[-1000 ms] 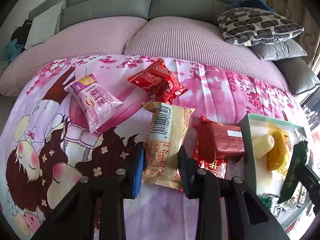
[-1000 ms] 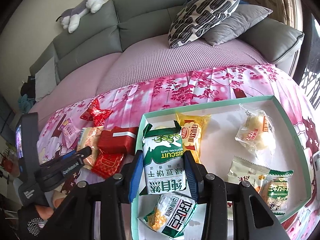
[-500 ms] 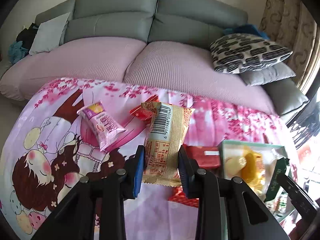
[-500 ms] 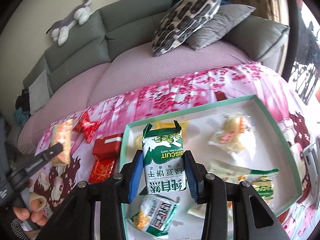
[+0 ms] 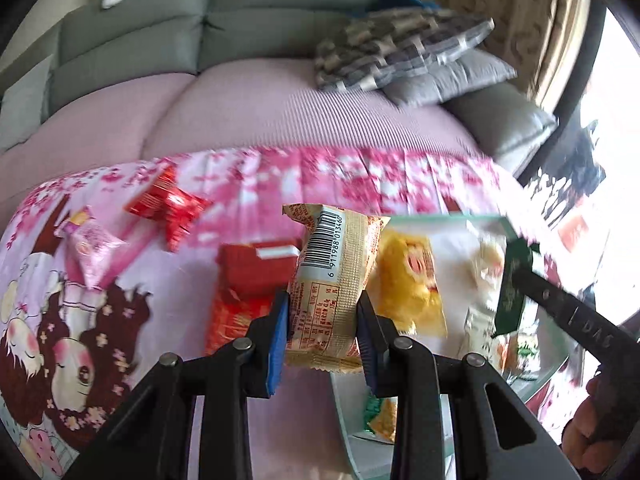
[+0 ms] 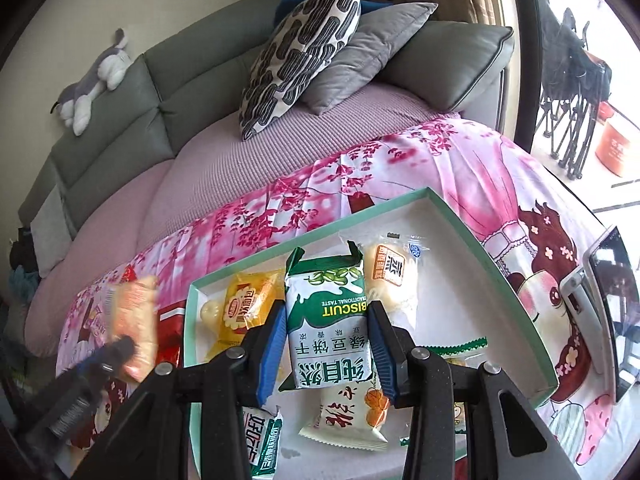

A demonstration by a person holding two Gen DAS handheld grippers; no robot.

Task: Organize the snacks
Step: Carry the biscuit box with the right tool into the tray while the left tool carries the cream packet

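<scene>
My left gripper (image 5: 322, 320) is shut on a beige snack packet with a barcode (image 5: 332, 276), held above the left rim of the green-edged tray (image 5: 344, 436). My right gripper (image 6: 327, 346) is shut on a green and white biscuit packet (image 6: 328, 316), held over the tray (image 6: 480, 256). Inside the tray lie a yellow packet (image 6: 246, 306), a pale bun packet (image 6: 394, 276) and several other wrapped snacks. In the right wrist view the left gripper (image 6: 116, 354) with its beige packet (image 6: 134, 328) shows blurred at lower left. On the cloth lie a red box (image 5: 256, 266), a red star-shaped packet (image 5: 170, 206) and a pink packet (image 5: 90, 246).
A pink cartoon-print cloth (image 6: 500, 168) covers the surface, with a grey sofa (image 6: 168, 92) and cushions (image 6: 304, 52) behind it. A dark screen device (image 6: 604, 292) stands at the right edge of the cloth. A plush toy (image 6: 96, 80) lies on the sofa back.
My left gripper has carried the beige packet up and to the right, from over the cloth to the tray's left rim. My right gripper has shifted right over the tray with the biscuit packet.
</scene>
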